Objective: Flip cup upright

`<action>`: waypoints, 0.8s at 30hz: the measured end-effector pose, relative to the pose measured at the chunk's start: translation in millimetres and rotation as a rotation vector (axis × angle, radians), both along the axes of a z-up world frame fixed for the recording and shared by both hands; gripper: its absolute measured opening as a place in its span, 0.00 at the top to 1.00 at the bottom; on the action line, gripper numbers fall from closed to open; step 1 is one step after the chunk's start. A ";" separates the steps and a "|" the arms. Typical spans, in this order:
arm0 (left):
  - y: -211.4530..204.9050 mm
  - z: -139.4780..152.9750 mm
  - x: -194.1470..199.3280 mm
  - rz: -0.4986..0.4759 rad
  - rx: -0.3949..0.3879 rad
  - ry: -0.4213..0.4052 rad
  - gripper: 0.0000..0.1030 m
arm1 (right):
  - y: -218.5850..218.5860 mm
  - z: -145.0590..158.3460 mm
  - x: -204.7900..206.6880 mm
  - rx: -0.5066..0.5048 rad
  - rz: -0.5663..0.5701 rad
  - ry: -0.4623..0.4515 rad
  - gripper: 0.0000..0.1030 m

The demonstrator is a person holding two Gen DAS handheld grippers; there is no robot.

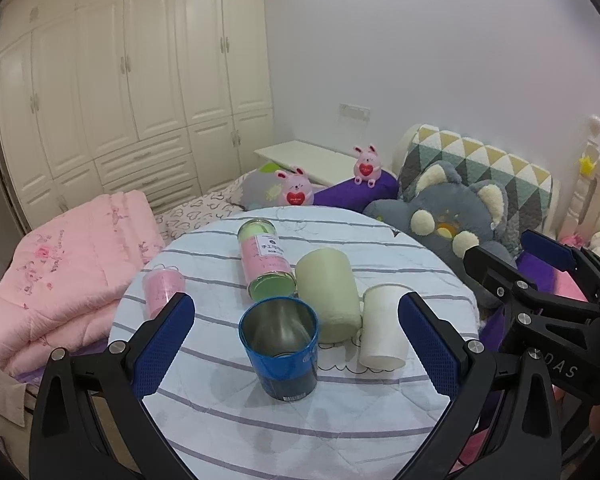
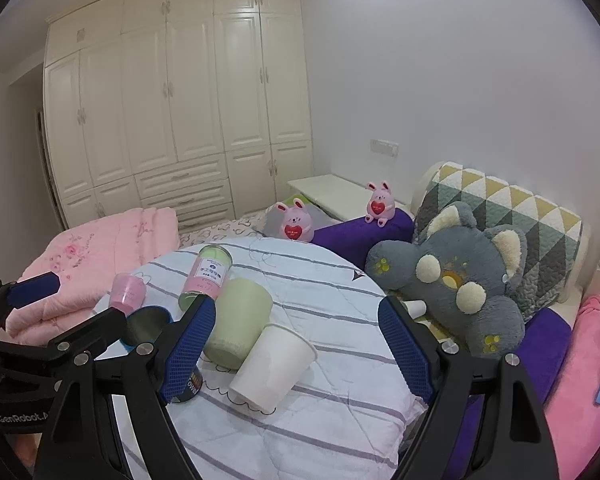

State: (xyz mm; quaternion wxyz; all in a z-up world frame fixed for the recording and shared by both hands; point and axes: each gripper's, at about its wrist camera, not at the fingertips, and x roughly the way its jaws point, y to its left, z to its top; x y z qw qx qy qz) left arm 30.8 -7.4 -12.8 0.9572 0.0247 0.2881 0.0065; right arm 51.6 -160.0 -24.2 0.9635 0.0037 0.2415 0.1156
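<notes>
Several cups sit on a round table with a striped cloth (image 1: pixel 308 420). A blue metal cup (image 1: pixel 279 347) stands upright between the open fingers of my left gripper (image 1: pixel 296 344), untouched. A white paper cup (image 1: pixel 382 326) stands upside down; in the right wrist view it (image 2: pixel 272 364) is between the open fingers of my right gripper (image 2: pixel 298 340). A green cup (image 1: pixel 329 294) stands upside down next to it. A small pink cup (image 1: pixel 162 290) lies at the left. A pink-and-green bottle (image 1: pixel 265 258) lies on its side.
A grey plush toy (image 1: pixel 444 216) leans at the table's right edge. A folded pink quilt (image 1: pixel 68 276) lies left of the table. Two pink bunny toys (image 1: pixel 296 192) sit behind it. The right gripper's body (image 1: pixel 548 300) shows at the right of the left wrist view.
</notes>
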 end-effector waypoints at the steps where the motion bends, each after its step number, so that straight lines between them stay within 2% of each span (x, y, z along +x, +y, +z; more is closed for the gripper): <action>1: -0.3 -0.2 1.9 0.002 0.004 0.003 0.00 | -0.3 -1.0 2.7 0.005 0.003 0.004 0.18; 12: -5.8 -4.3 13.9 0.014 0.028 0.040 0.00 | -4.5 -8.6 20.1 0.032 0.016 0.041 0.18; 24: -5.6 -5.4 13.4 0.014 0.030 0.039 0.00 | -3.4 -6.8 19.3 0.031 0.025 0.052 0.18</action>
